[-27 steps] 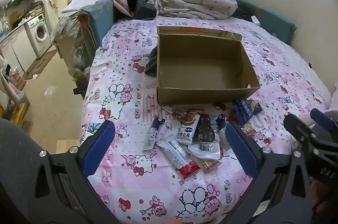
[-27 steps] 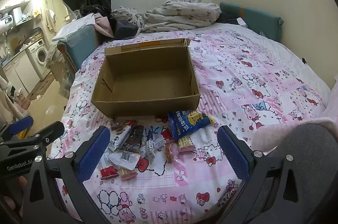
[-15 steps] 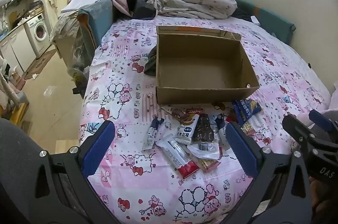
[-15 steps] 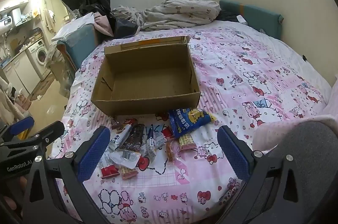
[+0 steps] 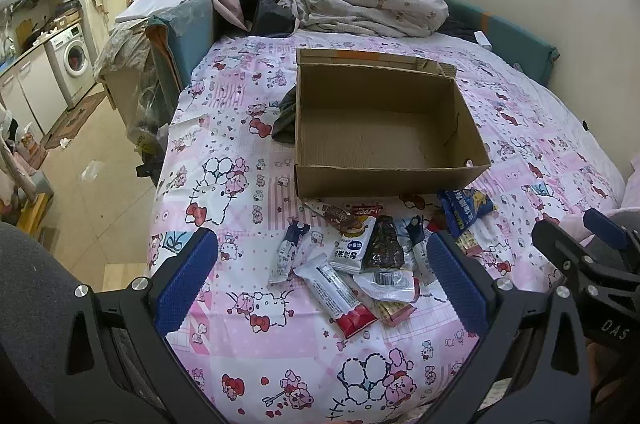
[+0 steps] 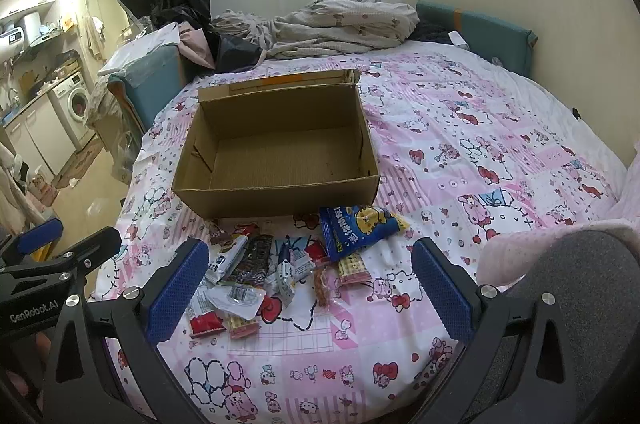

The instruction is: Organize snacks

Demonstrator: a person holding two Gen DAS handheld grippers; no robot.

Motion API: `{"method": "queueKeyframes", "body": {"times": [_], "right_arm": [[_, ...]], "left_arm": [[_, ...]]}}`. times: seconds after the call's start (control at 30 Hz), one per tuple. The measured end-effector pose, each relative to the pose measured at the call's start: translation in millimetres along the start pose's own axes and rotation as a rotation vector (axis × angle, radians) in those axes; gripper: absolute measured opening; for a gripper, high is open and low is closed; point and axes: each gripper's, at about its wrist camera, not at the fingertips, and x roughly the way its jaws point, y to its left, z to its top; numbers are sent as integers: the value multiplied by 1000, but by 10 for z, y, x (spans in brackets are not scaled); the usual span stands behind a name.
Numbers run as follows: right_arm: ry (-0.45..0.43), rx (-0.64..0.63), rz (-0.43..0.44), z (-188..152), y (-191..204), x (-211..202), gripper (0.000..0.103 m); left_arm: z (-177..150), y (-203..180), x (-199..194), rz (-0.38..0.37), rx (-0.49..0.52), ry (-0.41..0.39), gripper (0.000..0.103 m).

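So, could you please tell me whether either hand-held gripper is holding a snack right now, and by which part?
Nothing is held: the left hand-held gripper and right hand-held gripper are both open above the snack pile.

Rumpled blanket (image 5: pixel 368 3) on pink bedsheet (image 5: pixel 224 151); washing machine (image 5: pixel 74 57) far left

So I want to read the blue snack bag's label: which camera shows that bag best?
The right wrist view: the blue snack bag lies whole and unobstructed before the cardboard box. In the left wrist view it sits off to the side, smaller.
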Motion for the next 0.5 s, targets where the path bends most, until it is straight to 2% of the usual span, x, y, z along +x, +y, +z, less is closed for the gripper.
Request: {"method": "queueKeyframes", "body": {"times": [0.5], "right_arm": [[0,-1,-4,-8,4,4,103]], "left_arm": [[8,-7,-1,-5,-2,4,103]]}}
